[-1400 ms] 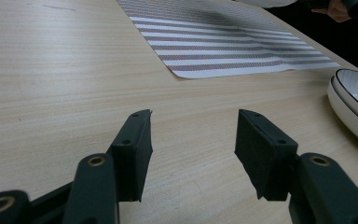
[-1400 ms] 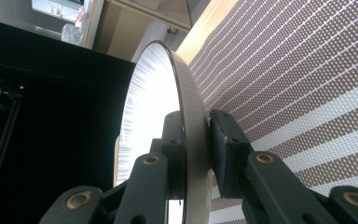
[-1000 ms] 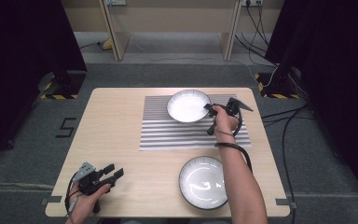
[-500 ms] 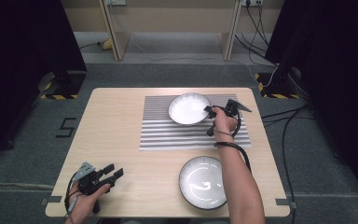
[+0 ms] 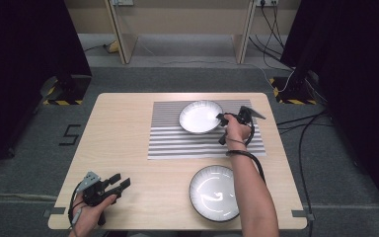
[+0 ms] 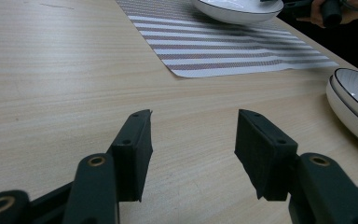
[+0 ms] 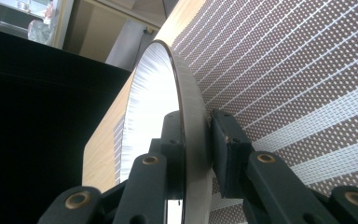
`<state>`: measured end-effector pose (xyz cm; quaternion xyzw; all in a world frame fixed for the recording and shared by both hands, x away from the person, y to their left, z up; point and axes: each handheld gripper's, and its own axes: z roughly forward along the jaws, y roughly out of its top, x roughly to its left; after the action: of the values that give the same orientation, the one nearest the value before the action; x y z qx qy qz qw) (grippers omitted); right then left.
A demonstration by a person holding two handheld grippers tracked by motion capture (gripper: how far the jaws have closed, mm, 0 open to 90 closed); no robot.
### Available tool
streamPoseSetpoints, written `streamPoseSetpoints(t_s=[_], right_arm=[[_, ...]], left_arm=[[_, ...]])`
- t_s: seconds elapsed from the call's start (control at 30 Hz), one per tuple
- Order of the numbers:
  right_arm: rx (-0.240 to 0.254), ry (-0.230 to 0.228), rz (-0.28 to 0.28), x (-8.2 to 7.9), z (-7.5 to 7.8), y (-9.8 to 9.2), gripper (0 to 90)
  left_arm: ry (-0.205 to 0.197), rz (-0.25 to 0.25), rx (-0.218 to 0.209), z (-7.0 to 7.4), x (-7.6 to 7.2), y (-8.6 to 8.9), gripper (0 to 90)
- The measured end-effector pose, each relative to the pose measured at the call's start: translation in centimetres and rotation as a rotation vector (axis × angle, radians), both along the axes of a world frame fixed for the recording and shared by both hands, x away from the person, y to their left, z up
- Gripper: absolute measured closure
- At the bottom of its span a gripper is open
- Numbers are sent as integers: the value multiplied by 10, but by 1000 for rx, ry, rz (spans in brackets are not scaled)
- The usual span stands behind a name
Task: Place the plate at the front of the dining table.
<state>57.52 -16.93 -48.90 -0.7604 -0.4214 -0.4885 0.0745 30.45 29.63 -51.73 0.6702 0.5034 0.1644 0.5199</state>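
Nothing has shifted since the earlier frames: nearest, the left gripper (image 5: 117, 182) rests spread and empty on the table (image 5: 128, 128); farther, the right gripper (image 7: 196, 135) pinches the white bowl's (image 5: 200, 116) rim on the striped placemat (image 5: 177, 143)

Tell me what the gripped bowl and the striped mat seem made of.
Bowl: probably glazed ceramic, glossy white inside with a thin dark rim. Mat: looks like woven plastic or fabric mesh, with its open weave plain in the right gripper view.
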Motion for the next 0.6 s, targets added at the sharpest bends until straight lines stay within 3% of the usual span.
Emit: streamPoseSetpoints(t_s=[0.47, 0.6], right_arm=[[-15, 6, 9, 0, -6, 0, 758], [7, 26, 0, -1, -11, -3, 762]], left_arm=[[2, -6, -2, 0, 0, -2, 457], [0, -9, -1, 0, 0, -3, 457]])
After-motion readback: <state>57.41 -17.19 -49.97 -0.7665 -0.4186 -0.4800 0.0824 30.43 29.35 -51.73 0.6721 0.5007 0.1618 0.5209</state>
